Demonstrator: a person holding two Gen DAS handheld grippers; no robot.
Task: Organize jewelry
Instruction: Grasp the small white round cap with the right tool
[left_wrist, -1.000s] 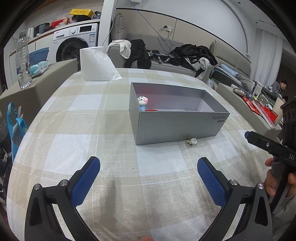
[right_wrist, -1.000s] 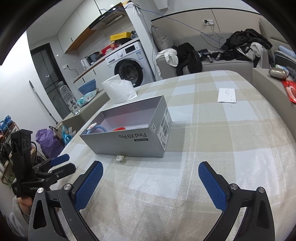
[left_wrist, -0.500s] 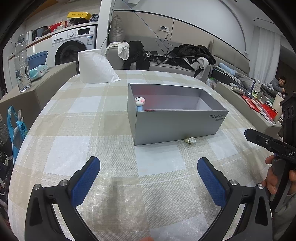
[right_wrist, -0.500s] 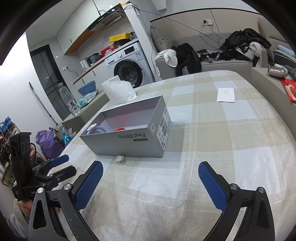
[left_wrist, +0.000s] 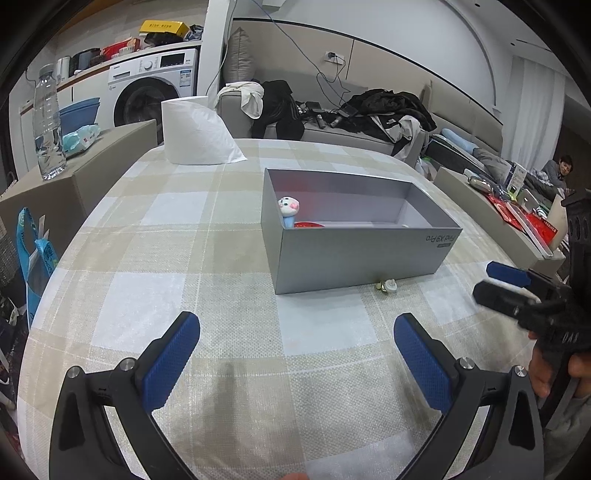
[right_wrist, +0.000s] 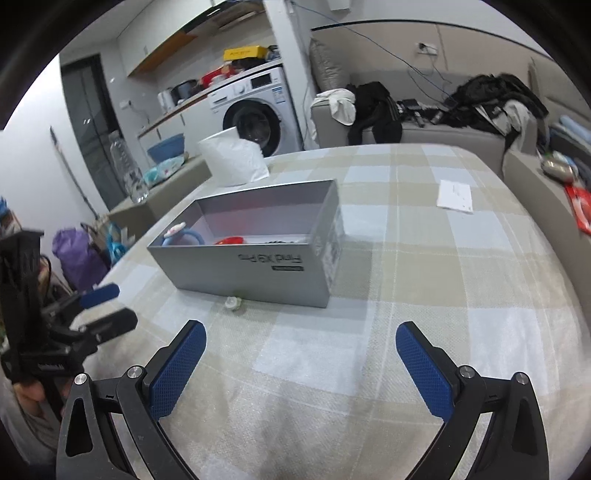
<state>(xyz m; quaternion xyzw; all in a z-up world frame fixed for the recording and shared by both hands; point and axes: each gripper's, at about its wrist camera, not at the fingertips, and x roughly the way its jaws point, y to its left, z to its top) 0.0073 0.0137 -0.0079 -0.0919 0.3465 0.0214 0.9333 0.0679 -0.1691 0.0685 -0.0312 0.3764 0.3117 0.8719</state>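
On the checked bench a small pale trinket is lying against the grey box, risking being nudged under the wall by either wide-open, empty tool, left tool or right tool.

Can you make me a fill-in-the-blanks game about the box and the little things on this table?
1. The open grey cardboard box sits on a ____ tablecloth.
2. The small pale trinket lies ____ the box, on the cloth.
3. Both the left gripper and the right gripper are ____.
4. The red ring-shaped piece lies ____ the box.

Missing words: checked; outside; open; inside
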